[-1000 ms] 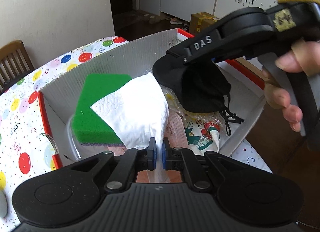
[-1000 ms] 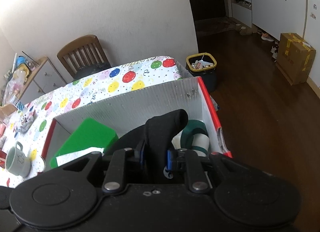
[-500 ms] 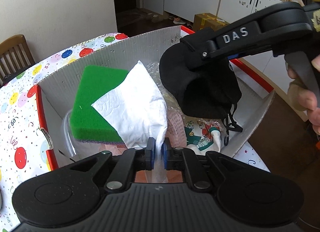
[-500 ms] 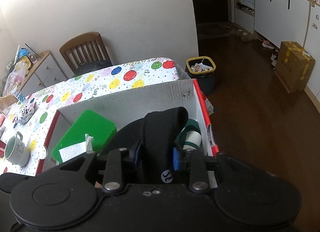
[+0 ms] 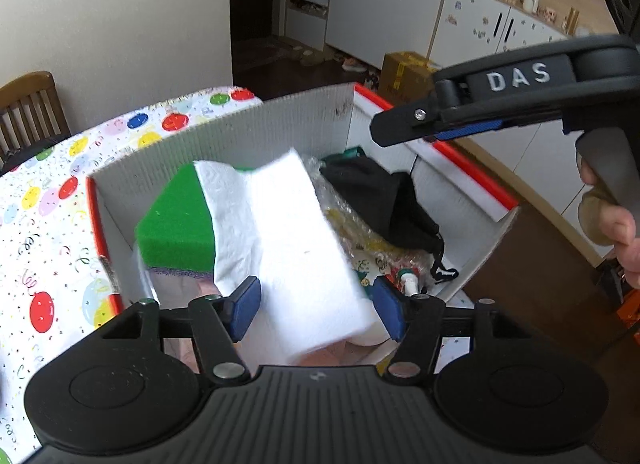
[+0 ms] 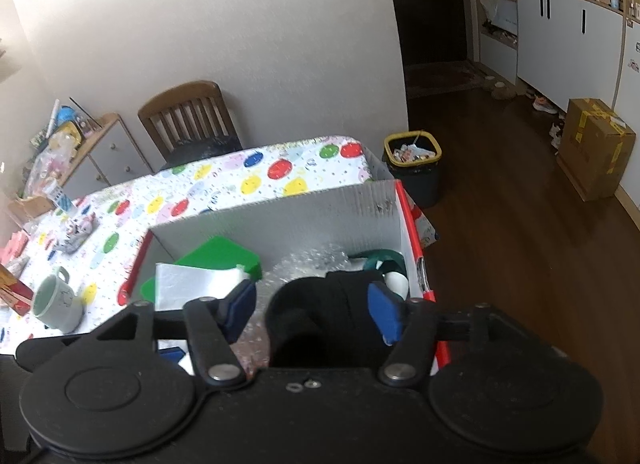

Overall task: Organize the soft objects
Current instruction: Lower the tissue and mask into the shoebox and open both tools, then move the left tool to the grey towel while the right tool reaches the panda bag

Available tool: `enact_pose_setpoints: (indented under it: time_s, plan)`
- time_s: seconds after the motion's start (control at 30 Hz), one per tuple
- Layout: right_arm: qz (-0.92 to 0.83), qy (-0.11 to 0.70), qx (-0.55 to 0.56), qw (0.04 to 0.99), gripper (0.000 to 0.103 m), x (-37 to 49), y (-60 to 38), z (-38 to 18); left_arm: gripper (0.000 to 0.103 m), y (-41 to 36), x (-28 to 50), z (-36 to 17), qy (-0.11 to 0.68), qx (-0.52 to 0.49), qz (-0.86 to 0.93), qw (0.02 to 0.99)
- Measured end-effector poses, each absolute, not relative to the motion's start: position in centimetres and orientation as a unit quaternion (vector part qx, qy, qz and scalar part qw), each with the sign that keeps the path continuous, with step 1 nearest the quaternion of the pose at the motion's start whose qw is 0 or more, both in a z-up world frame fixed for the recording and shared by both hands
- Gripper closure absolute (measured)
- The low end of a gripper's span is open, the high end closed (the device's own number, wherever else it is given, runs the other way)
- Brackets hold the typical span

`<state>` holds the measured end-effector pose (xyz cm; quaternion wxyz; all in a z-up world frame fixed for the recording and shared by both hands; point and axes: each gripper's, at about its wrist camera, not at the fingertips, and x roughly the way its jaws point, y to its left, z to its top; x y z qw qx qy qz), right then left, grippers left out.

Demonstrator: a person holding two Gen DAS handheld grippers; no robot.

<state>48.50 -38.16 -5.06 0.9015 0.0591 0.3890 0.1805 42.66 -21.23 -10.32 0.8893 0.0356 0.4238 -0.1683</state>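
The left gripper (image 5: 316, 304) is being opened, blue pads well apart, with a soft, embossed white tissue (image 5: 280, 240) lying loose and blurred between the jaws, draped over a spongy green block (image 5: 176, 220) at 10 o'clock inside the corrugated box (image 5: 256, 128). The right gripper (image 6: 312, 308) is likewise being opened, and a limp black cloth (image 6: 320, 304) is sitting between its jaws without being pressed, down in the box at its 12 o'clock beside crinkly bubble wrap (image 6: 316, 260). The box is being carried by a table (image 6: 240, 180) covered in dotted oilcloth.
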Motion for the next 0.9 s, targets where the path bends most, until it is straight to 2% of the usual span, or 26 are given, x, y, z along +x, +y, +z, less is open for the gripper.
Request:
enact_pose_setpoints:
  time_s: [0.13,0.57,0.7,0.9]
  plan:
    - [0.197,0.38,0.065,0.902,0.034,47.4,-38.1,-4.0,0.03,-20.1,41.6,-8.7,0.405,0.025,-0.161,0.9]
    - [0.288,0.336,0.057,0.895,0.022,42.8,-33.9,0.2,0.029,-12.3,36.4,-2.8,0.346,-0.032,-0.121,0.93]
    - [0.32,0.327,0.056,0.888,0.02,41.7,-31.4,1.2,0.022,-9.3,34.4,-1.5,0.328,-0.04,-0.091,0.94]
    - [0.357,0.318,0.043,0.877,0.013,40.5,-26.4,2.5,0.019,-3.7,31.7,-0.6,0.309,-0.067,-0.047,0.948]
